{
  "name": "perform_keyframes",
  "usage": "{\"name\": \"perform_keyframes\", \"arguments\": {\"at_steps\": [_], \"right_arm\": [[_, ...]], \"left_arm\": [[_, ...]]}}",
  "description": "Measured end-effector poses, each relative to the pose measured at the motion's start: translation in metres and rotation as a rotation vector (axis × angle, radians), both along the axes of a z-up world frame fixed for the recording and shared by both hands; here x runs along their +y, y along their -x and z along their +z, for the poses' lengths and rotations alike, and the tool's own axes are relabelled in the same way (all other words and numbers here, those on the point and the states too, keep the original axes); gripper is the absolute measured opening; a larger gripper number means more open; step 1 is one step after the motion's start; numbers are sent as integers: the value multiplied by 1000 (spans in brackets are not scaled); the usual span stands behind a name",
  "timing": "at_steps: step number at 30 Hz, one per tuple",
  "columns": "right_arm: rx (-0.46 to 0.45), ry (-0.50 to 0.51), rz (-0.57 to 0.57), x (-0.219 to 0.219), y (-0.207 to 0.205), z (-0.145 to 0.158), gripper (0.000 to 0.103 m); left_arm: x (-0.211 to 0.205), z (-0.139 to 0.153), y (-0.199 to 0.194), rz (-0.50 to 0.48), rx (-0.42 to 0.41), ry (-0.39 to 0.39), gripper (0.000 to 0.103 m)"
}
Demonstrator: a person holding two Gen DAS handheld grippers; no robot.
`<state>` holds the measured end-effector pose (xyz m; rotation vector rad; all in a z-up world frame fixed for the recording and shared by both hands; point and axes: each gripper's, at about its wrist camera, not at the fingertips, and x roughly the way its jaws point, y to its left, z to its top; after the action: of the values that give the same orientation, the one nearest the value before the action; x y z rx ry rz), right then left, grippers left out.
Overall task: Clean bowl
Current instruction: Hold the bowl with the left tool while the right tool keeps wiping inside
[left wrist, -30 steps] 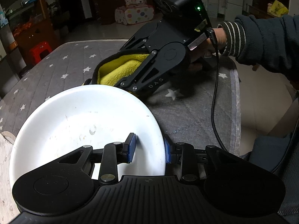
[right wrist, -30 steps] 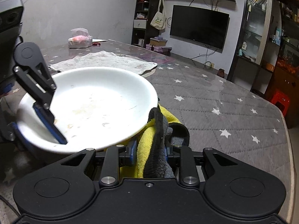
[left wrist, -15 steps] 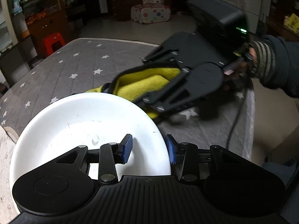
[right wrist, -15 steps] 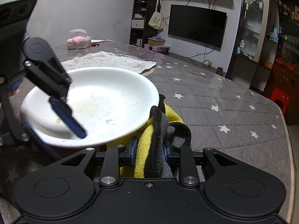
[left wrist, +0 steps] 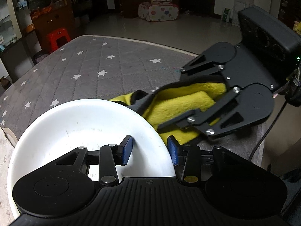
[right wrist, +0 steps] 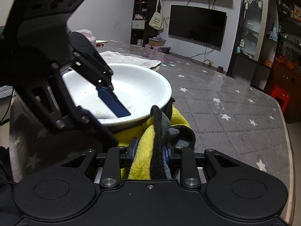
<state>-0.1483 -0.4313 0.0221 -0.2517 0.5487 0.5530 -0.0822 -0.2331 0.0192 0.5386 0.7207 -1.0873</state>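
Observation:
A white bowl (left wrist: 84,128) (right wrist: 135,82) with faint food smears sits on the star-patterned table. My left gripper (left wrist: 149,148) (right wrist: 111,116) straddles its near rim. One blue pad (left wrist: 126,150) is inside and the other outside. The jaws stand a little apart from the wall and do not squeeze it. My right gripper (right wrist: 150,148) (left wrist: 169,99) is shut on a bunched yellow and grey cloth (right wrist: 141,150) (left wrist: 178,105). The cloth lies against the outside of the bowl, partly tucked under its rim.
The grey quilted table cover (right wrist: 225,113) stretches away behind the bowl. A pale patterned mat (right wrist: 131,60) and a tissue pack (right wrist: 86,33) lie beyond it. The table edge (left wrist: 261,150) runs close on the right, with a cable hanging there. A red stool (left wrist: 58,39) stands on the floor.
The left gripper's pads have spread slightly wider around the bowl rim. The right gripper with the cloth has shifted right along the bowl's edge. The left gripper looms larger in the right wrist view.

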Motion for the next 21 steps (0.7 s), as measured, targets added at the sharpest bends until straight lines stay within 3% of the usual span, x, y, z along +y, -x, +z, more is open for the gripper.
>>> {"name": "perform_keyframes", "arguments": {"at_steps": [7,21], "right_arm": [[2,-2,8,0,9,1,28],[-1,-6,47,10,-23,1,28]], "left_arm": [[6,0,2,-40,0,2,40],[28,-5,14,-129,13,4,35]]}}
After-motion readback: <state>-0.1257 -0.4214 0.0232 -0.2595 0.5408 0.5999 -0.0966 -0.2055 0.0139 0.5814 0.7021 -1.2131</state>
